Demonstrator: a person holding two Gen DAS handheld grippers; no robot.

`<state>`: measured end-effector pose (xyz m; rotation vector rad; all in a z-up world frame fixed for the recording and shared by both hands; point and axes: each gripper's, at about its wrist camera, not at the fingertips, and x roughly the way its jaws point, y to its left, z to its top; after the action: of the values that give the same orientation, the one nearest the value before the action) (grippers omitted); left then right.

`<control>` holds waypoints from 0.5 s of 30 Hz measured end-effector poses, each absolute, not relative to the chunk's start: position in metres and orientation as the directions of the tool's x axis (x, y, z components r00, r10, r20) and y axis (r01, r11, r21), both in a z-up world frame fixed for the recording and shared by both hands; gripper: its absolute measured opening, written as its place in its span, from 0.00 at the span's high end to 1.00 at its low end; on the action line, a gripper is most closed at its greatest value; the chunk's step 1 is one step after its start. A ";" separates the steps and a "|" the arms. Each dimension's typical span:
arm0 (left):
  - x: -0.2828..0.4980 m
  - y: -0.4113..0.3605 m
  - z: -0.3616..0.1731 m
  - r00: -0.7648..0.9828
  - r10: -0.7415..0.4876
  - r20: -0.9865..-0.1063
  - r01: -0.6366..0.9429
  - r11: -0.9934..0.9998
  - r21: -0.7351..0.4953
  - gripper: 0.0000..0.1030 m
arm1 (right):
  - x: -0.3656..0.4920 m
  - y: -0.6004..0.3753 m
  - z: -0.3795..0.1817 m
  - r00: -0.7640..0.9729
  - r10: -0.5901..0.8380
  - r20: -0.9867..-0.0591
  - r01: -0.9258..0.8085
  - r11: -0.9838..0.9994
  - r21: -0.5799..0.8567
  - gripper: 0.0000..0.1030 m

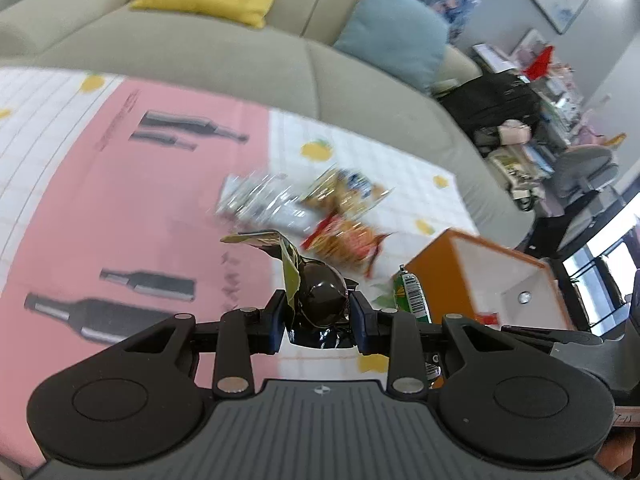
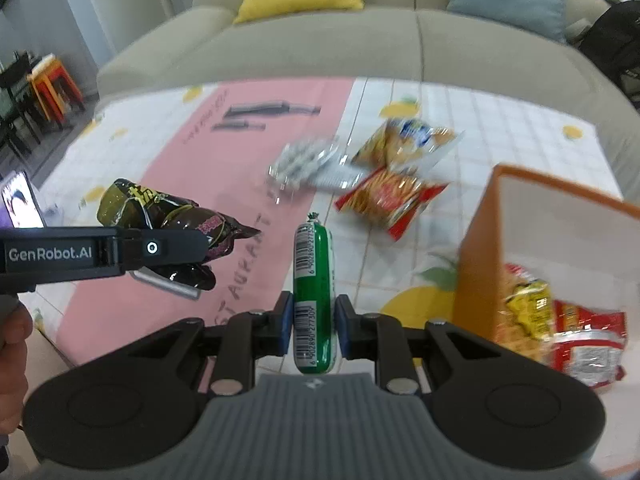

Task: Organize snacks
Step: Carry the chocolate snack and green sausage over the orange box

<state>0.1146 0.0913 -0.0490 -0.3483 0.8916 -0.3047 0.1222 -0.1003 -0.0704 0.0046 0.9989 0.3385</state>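
Note:
My left gripper [image 1: 318, 312] is shut on a dark brown glossy snack packet [image 1: 320, 298], held above the table. The same dark packet [image 2: 172, 216] shows at the left of the right wrist view, with the left gripper [image 2: 196, 254] clamped on it. My right gripper [image 2: 312, 324] is shut on a green sausage-shaped snack [image 2: 312, 280] with a barcode label, which stands upright between the pads. That green snack [image 1: 412, 292] also appears in the left wrist view. An orange box [image 2: 476, 264] with a white inside stands at the right and holds a yellow packet [image 2: 524, 312] and a red one [image 2: 588, 340].
On the tablecloth [image 2: 500, 136] lie a silver foil packet [image 2: 308, 160], a yellow-blue chips bag [image 2: 408, 140] and a red fries bag [image 2: 388, 200]. A pink placemat [image 2: 240, 168] covers the left part. A beige sofa [image 2: 320, 52] with cushions runs behind the table. A hand [image 2: 12, 344] is at the left edge.

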 end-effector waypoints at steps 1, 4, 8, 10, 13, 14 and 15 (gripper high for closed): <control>0.113 0.087 -0.042 0.599 -0.405 -0.691 0.129 0.900 -0.416 0.64 | 0.120 -0.105 -0.064 0.506 0.283 -0.815 -0.272 0.949 0.160 0.81; 0.113 0.069 -0.023 0.610 -0.428 -0.666 0.184 0.895 -0.407 0.64 | 0.112 -0.125 -0.044 0.547 0.285 -0.787 -0.249 0.953 0.172 0.81; 0.112 0.038 -0.002 0.609 -0.476 -0.634 0.272 0.877 -0.396 0.64 | 0.103 -0.153 -0.021 0.592 0.274 -0.758 -0.216 0.960 0.178 0.81; 0.115 0.018 0.005 0.594 -0.508 -0.624 0.321 0.861 -0.395 0.64 | 0.099 -0.169 -0.011 0.617 0.254 -0.745 -0.199 0.966 0.165 0.81; 0.120 -0.014 0.009 0.565 -0.547 -0.618 0.383 0.837 -0.391 0.64 | 0.092 -0.189 -0.002 0.643 0.214 -0.736 -0.178 0.976 0.128 0.81; 0.123 -0.025 0.010 0.553 -0.557 -0.620 0.403 0.830 -0.386 0.64 | 0.091 -0.197 0.000 0.647 0.199 -0.736 -0.169 0.979 0.115 0.81; 0.125 -0.035 0.011 0.542 -0.566 -0.621 0.421 0.823 -0.381 0.64 | 0.090 -0.205 0.002 0.650 0.183 -0.737 -0.158 0.982 0.104 0.81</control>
<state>0.1255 -0.0351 0.0108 -0.1952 0.8065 -0.5905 0.0902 -0.2049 0.0016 0.0314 0.8407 0.1934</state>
